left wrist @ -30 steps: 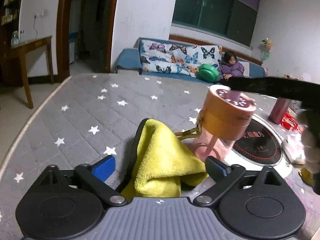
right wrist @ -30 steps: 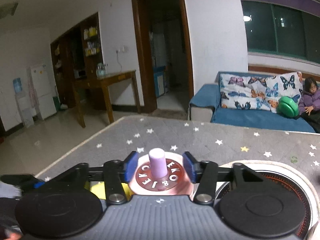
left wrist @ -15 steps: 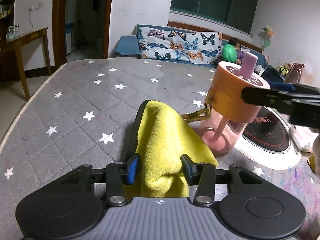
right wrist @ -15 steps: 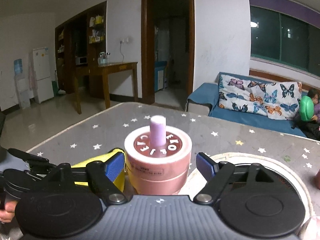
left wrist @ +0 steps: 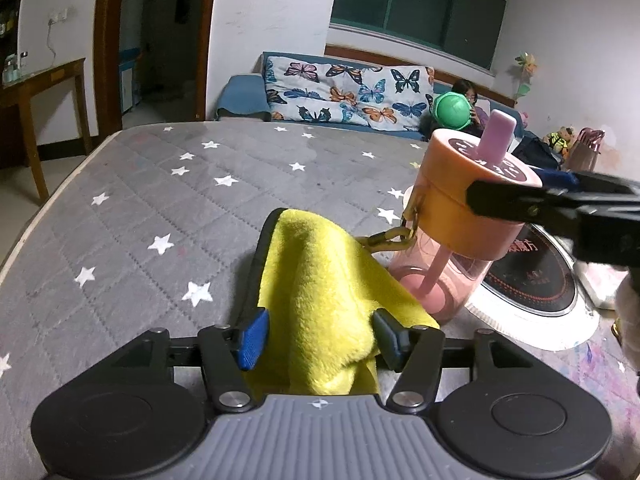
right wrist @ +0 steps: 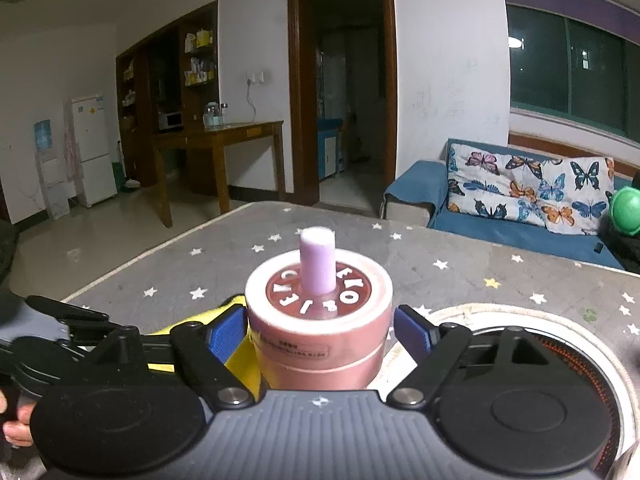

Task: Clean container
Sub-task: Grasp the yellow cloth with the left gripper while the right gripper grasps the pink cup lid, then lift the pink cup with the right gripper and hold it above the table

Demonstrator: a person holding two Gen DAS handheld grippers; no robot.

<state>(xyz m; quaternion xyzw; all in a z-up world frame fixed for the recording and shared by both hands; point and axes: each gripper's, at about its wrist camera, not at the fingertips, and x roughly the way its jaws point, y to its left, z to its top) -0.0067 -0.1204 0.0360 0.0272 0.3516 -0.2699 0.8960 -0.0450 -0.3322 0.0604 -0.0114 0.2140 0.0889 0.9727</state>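
A pink drinking cup (left wrist: 460, 216) with an orange-pink lid and a lilac straw stands on the grey star-patterned table cover (left wrist: 160, 208). A yellow fluffy cloth (left wrist: 320, 292) lies bunched just left of it. My left gripper (left wrist: 320, 336) straddles the near end of the cloth. Its jaws are opening, and the cloth fills the gap and brushes both blue pads. My right gripper (right wrist: 320, 332) stands open around the cup's lid (right wrist: 320, 320), with a blue pad close on each side. One of its black fingers (left wrist: 520, 202) crosses the lid in the left wrist view.
A round black-and-white induction cooker (left wrist: 536, 280) sits on the table right behind the cup. Pink bags and toys crowd the far right edge (left wrist: 584, 152). A person (left wrist: 468, 92) sits on the blue sofa beyond the table. A wooden desk stands by the left wall.
My left gripper slid forward over the cloth, pinched it, then widened again. My right gripper's jaws spread away from the cup's lid and now sit wider around it.
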